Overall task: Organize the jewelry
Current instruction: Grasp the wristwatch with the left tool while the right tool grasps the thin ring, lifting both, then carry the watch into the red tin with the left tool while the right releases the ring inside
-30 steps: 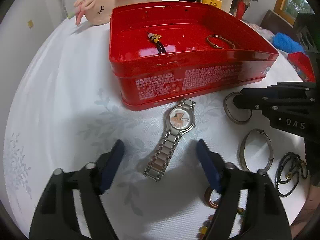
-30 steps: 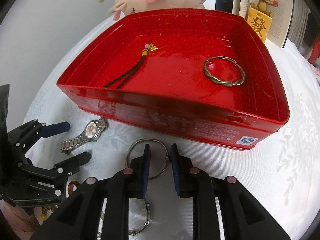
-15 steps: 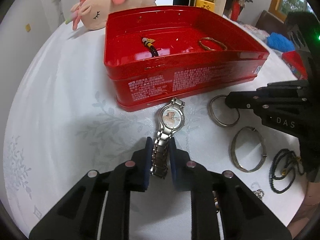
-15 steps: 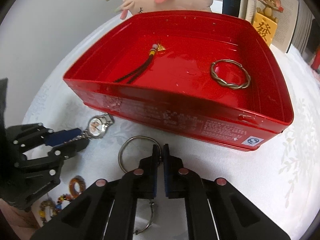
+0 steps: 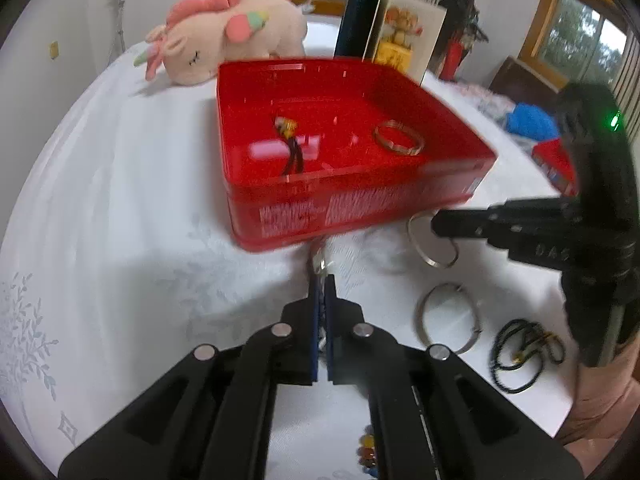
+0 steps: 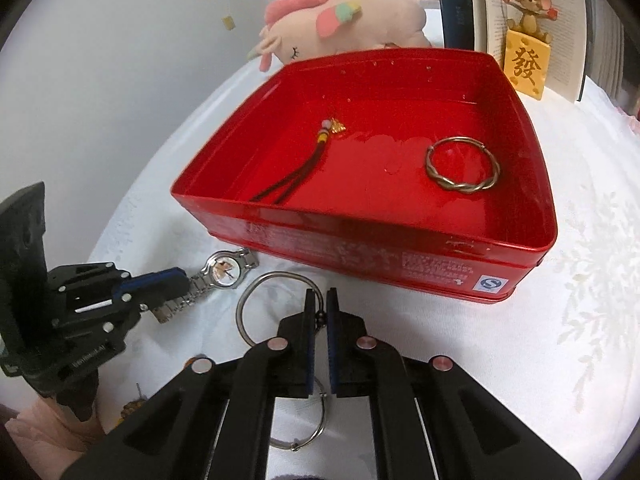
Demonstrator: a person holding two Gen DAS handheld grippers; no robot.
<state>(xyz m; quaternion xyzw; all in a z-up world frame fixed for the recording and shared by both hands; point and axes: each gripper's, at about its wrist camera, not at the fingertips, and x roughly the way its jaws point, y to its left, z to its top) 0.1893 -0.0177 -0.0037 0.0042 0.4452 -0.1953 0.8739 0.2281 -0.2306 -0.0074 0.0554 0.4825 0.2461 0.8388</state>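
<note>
Just in front of the red tin [image 6: 400, 256], both claws are clamped shut on jewelry. A watch [image 6: 224, 272] is gripped by its metal band in the left claw [image 5: 322, 280], and a silver bangle [image 6: 256, 292] is pinched in the right claw [image 6: 320, 300]. Inside the tin, a twisted bracelet [image 6: 462, 168] and a dark cord charm [image 6: 304, 168] are lying well apart. On the white worktop [image 5: 120, 220], another bangle [image 5: 444, 316] is left.

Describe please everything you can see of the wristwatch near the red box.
The wristwatch looks like silver metal, with a round pale dial carrying a small picture and a linked band. It lies on the white tablecloth, just in front of the red box. The left gripper is shut on one end of its band; the other end points toward the box.
</note>
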